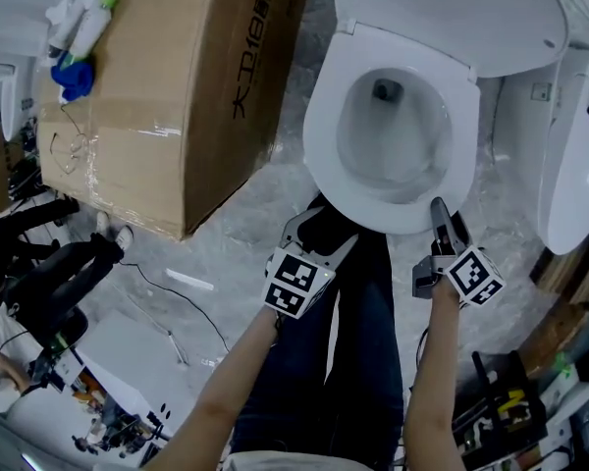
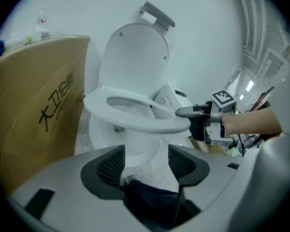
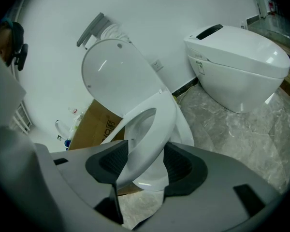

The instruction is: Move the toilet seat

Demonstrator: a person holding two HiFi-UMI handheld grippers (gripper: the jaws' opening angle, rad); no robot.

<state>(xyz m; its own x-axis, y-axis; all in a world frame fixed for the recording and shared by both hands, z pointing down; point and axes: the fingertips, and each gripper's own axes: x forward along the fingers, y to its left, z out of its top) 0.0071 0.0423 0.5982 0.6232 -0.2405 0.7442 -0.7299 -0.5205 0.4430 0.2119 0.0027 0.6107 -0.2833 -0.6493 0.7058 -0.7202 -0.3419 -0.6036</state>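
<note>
1. Closest to me, my left gripper [image 2: 146, 162] hung in front of the toilet, its jaws wide apart and empty, with only my dark trouser leg [image 2: 145, 199] showing below them.
2. My right gripper [image 3: 146, 161] had its jaws spread wide and clamped on the front right rim of the toilet seat [image 3: 147, 129].
3. The seat's long axis ran from its hinge by the upright lid [image 1: 442, 8] towards me, and its front end stood clear of the bowl [image 2: 106, 137].
4. A cardboard box [image 1: 177, 86] stood on the floor left of the toilet.
</note>
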